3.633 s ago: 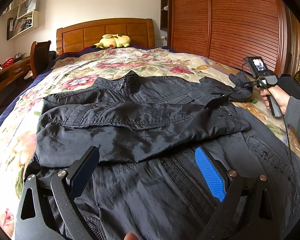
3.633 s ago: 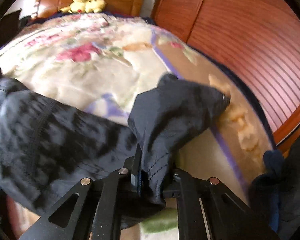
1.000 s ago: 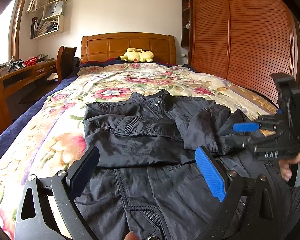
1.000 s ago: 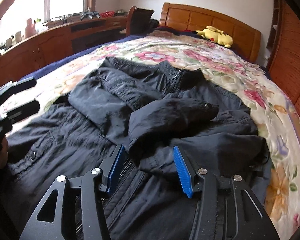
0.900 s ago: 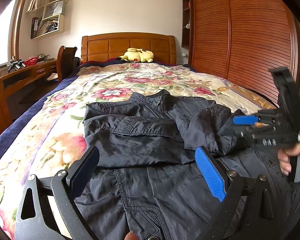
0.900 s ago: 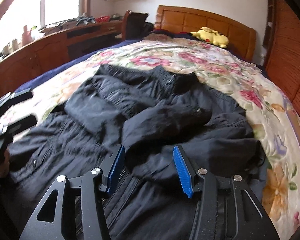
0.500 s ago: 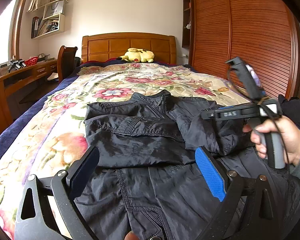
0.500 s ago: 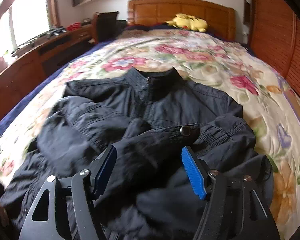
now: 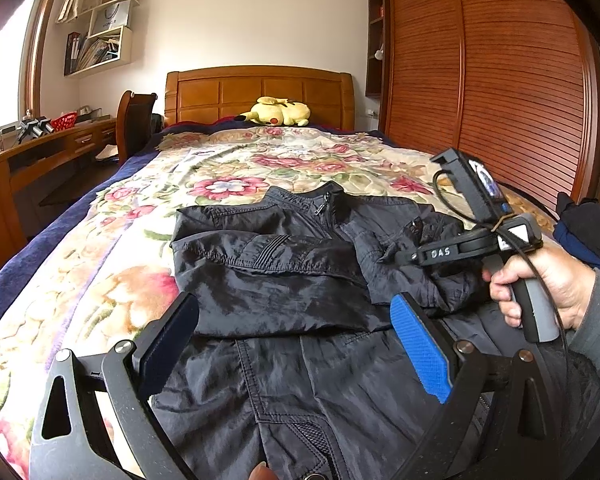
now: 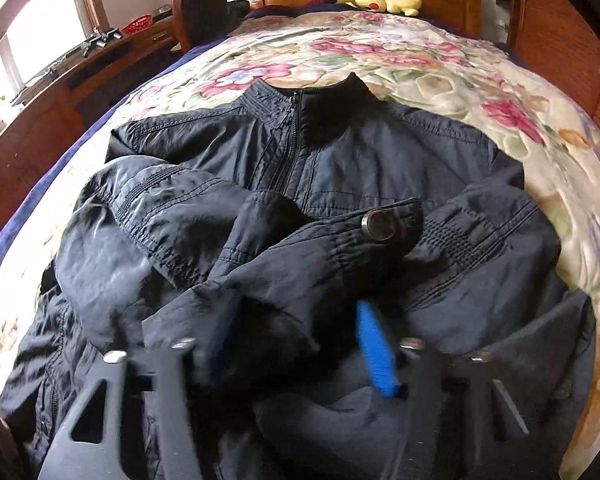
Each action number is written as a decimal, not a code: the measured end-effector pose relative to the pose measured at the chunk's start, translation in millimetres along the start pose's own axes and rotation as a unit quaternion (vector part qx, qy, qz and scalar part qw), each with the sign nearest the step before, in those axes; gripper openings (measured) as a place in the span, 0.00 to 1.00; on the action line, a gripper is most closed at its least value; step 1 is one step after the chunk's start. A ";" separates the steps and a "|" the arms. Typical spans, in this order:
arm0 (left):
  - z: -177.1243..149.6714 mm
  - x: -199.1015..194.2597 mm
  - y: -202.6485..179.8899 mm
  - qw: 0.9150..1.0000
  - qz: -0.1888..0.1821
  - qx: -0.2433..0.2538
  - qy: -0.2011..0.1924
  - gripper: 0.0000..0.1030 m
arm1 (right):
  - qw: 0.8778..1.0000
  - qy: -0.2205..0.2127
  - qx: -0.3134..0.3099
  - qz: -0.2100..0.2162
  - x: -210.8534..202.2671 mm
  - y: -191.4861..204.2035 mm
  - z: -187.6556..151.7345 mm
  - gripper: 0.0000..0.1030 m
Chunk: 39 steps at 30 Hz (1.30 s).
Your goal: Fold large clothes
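Daylight from left window (image 9: 0, 64); fisheye edges; right view blurred.

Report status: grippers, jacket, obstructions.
Left gripper open, above the hem. Right gripper closing around bunched sleeve cloth. Jacket flat on bed, both sleeves folded in. Nothing blocking.

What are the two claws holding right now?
Left claw holds nothing. Right claw is closing around a bunched fold of the jacket sleeve.
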<state>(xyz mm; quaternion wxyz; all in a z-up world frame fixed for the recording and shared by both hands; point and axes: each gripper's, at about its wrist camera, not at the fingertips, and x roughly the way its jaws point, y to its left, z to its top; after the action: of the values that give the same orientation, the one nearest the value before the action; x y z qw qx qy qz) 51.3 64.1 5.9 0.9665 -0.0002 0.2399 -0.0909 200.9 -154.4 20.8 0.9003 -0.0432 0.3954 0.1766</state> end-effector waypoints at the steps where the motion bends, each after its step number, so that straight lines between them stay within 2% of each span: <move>1: 0.0 -0.7 0.5 1.000 0.000 0.000 0.000 0.94 | 1.000 -0.008 -0.005 0.000 -3.0 0.5 1.4 0.15; 8: -0.7 -4.6 7.0 1.000 0.012 -0.004 -0.001 0.94 | 0.995 -0.087 -0.039 0.022 -37.5 23.1 4.9 0.09; 13: -2.8 -14.6 19.9 1.000 0.028 -0.006 -0.005 0.94 | 0.987 -0.127 -0.087 0.043 -62.3 67.5 -0.4 0.08; 19: -7.3 -33.6 45.1 0.998 0.060 -0.018 -0.008 0.94 | 0.978 -0.123 -0.148 0.082 -66.1 129.0 -31.9 0.08; 24: -11.5 -47.5 62.0 0.996 0.080 -0.033 -0.014 0.94 | 0.978 -0.089 -0.162 0.095 -58.8 145.5 -64.5 0.09; 26: -13.1 -49.2 66.0 0.996 0.085 -0.036 -0.013 0.94 | 0.978 -0.077 -0.168 0.092 -52.2 147.2 -73.2 0.14; 27: -13.8 -49.3 68.0 0.995 0.087 -0.037 -0.013 0.94 | 0.979 -0.071 -0.168 0.089 -50.0 147.1 -78.7 0.21; 29: -14.5 -49.4 69.2 0.995 0.089 -0.038 -0.012 0.94 | 0.980 -0.064 -0.159 0.096 -51.8 140.1 -87.3 0.39; 30: -14.5 -49.4 69.8 0.995 0.089 -0.039 -0.012 0.94 | 0.981 -0.061 -0.153 0.104 -54.1 135.3 -90.8 0.53; 31: -14.2 -49.4 69.2 0.995 0.089 -0.039 -0.011 0.94 | 0.981 -0.058 -0.149 0.109 -54.8 132.6 -94.7 0.61; 35: -14.0 -44.9 62.4 0.996 0.086 -0.031 -0.007 0.94 | 0.982 -0.062 -0.145 0.100 -73.8 110.8 -108.0 0.62; 39: -16.7 -40.7 52.6 0.996 0.081 -0.019 0.001 0.94 | 0.987 -0.080 -0.122 0.066 -92.7 74.9 -113.4 0.62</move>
<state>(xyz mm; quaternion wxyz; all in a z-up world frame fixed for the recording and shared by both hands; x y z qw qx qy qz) 17.4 123.7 7.7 0.9704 0.0013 0.2413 -0.0073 37.6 -135.4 15.3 0.9035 -0.1121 0.2995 0.2852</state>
